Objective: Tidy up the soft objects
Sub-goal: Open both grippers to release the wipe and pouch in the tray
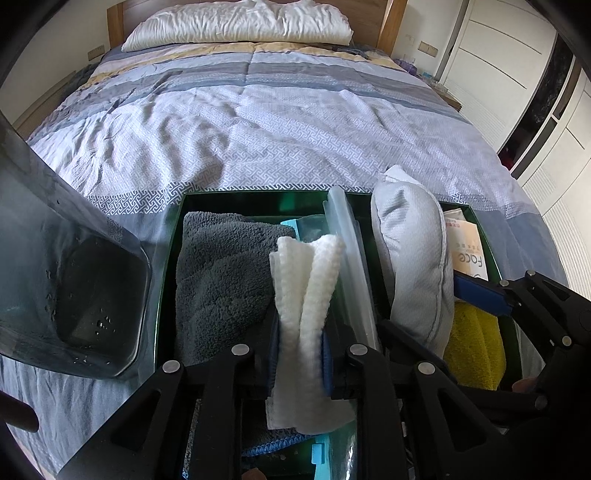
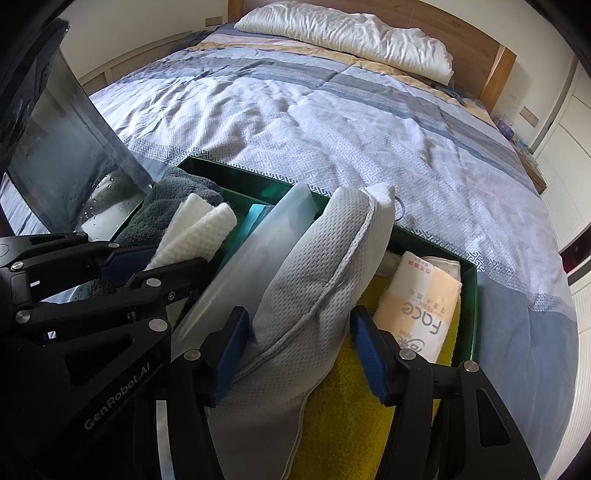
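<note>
A green box (image 1: 255, 195) (image 2: 469, 295) sits on the bed, split by a clear divider (image 1: 351, 254) (image 2: 258, 254). My left gripper (image 1: 301, 354) is shut on a folded white textured cloth (image 1: 306, 288) (image 2: 195, 225), held over the left compartment beside a dark grey towel (image 1: 221, 280) (image 2: 166, 199). My right gripper (image 2: 299, 354) stands around a grey mesh cushion (image 2: 317, 288) (image 1: 413, 258) in the right compartment; the left pad touches it, the right pad (image 2: 369, 354) stands slightly apart. Under it lie a yellow towel (image 2: 343, 417) (image 1: 476, 350) and a tissue pack (image 2: 421, 306) (image 1: 469, 247).
A clear dark-tinted lid or container (image 1: 74, 280) (image 2: 70, 162) stands at the box's left. The quilted bed (image 1: 280, 122) stretches ahead to a white pillow (image 1: 240, 26) and wooden headboard. White wardrobes (image 1: 517, 74) line the right side.
</note>
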